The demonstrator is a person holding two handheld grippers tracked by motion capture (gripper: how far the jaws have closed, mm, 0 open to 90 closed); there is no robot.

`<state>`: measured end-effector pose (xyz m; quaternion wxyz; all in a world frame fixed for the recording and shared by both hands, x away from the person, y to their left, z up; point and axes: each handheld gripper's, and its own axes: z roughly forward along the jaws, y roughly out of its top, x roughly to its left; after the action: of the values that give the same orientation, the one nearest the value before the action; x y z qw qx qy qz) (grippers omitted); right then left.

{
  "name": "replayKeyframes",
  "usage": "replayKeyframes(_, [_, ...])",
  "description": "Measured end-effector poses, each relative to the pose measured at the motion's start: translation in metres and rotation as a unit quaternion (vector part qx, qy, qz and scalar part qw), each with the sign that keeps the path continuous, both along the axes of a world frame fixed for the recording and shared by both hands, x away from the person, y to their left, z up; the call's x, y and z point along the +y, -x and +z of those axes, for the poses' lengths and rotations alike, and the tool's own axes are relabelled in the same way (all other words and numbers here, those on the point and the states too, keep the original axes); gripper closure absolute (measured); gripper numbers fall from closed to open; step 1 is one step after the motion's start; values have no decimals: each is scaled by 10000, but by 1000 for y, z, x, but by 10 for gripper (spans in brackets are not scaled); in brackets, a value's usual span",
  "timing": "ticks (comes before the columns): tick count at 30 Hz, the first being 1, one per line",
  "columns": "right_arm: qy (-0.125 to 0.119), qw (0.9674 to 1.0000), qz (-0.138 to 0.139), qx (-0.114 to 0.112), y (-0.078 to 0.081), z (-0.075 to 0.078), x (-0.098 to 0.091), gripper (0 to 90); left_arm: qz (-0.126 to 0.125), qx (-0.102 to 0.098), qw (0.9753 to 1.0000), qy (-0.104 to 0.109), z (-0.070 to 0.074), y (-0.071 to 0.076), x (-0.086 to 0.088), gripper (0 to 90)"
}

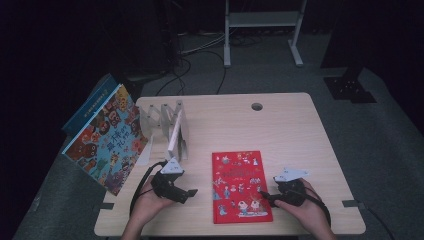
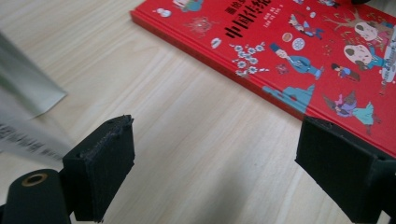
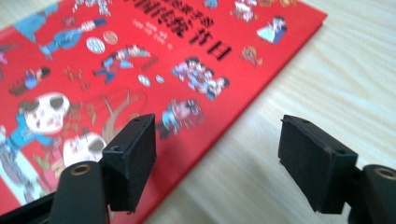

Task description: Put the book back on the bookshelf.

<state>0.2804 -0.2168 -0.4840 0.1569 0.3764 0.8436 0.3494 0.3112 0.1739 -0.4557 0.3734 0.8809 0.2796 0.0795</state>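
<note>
Two grippers flank a red picture book [image 1: 242, 186] lying flat on the tabletop [image 1: 280, 125]. The left gripper [image 1: 192, 192], fingers spread and empty, sits beside its left edge; the right gripper [image 1: 262, 194], fingers parted and empty, straddles its right edge. The high view adds a leaning colourful book [image 1: 107, 141] far left.

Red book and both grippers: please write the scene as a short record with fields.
red book: lies flat on the table, cover up
left gripper: open, beside the book's left edge, holding nothing
right gripper: open, at the book's right edge
book rack: one book upright in it
picture book: leans at the table's left edge
</note>
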Motion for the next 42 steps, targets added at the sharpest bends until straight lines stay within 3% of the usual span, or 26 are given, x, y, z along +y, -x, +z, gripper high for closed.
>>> replayKeyframes(10, [106,9997,220,47,8,-3,-20,244,-176,99,9998,9,-8,-3,-20,108])
replayKeyframes(16, [74,9990,428,85,12,-6,-21,246,-222,148,9996,-1,-11,-4,-25,108])
replayKeyframes(25, [86,9989,455,65,13,-6,-20,261,-270,218,9994,-27,-15,-5,-28,108])
replayKeyframes(33, [-60,9970,770,89,17,-10,1,247,-256,287,9993,20,-18,-8,-32,102])
replayKeyframes(42, [-20,9978,665,28,27,-9,37,242,-215,401,9990,50,-20,-15,-35,99])
